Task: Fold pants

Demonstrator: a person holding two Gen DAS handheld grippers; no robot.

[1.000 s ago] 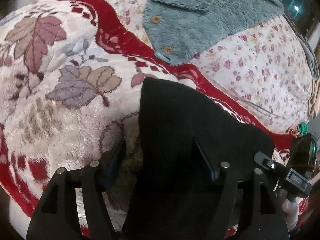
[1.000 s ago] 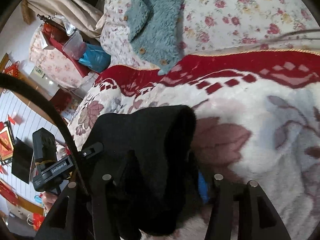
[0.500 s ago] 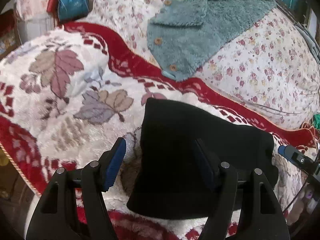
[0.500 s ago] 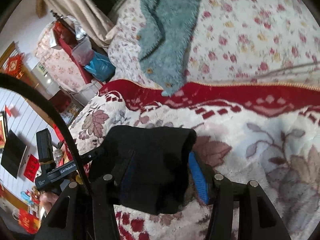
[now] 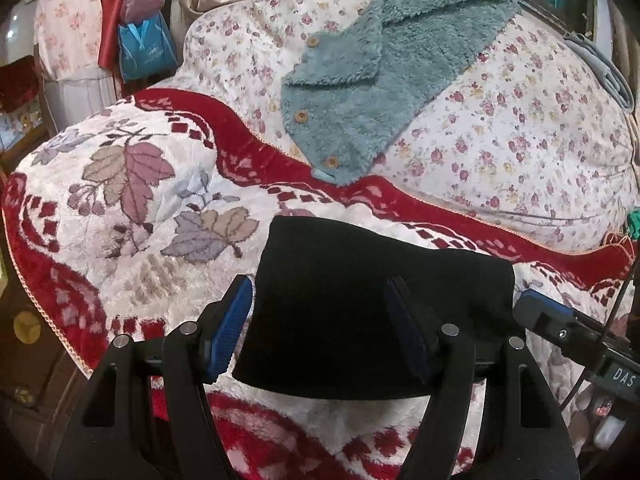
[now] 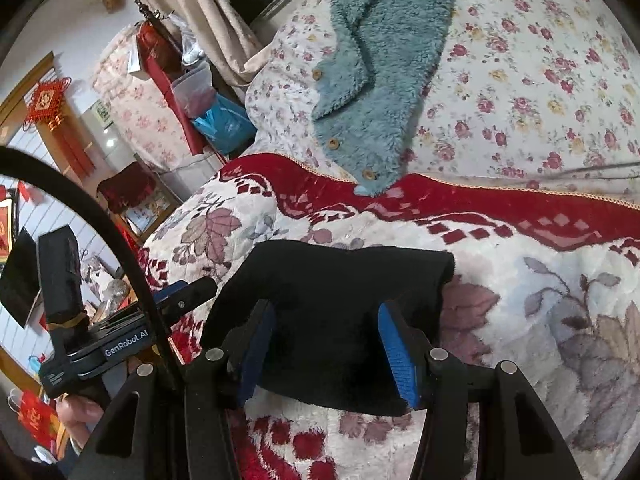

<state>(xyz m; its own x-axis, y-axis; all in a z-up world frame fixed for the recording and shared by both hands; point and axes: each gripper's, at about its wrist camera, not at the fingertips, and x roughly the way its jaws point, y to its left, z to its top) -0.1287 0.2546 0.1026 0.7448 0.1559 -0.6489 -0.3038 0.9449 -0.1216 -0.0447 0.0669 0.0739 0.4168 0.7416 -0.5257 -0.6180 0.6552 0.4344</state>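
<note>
**Folded bundle released on soft bedding: risks of it springing open or being snagged**

The bed (image 5: 520,152), covered by a white quilt with small red flowers, carries a thick plush blanket (image 5: 132,216) in cream and red with a leaf pattern. A fluffy teal cardigan with wooden buttons (image 5: 368,92) lies on the quilt, its lower corner overlapping the blanket's red border, well apart from the work.

The black fabric pants (image 5: 360,312) sit on the plush blanket as a compact folded block, near the bed's front edge.

The left gripper (image 5: 320,340) has its blue-padded jaws spread wide and holds nothing; the block's left part lies between and beyond them. The right gripper (image 6: 328,348) is likewise spread wide and empty, over the block's right part.

Judging from this, the fold looks finished or nearly so. The deep, springy pile could let the thick fold relax open. A pad brushing the cloth on withdrawal could drag a layer. Being near the edge, a nudge might slide the bundle off.
</note>
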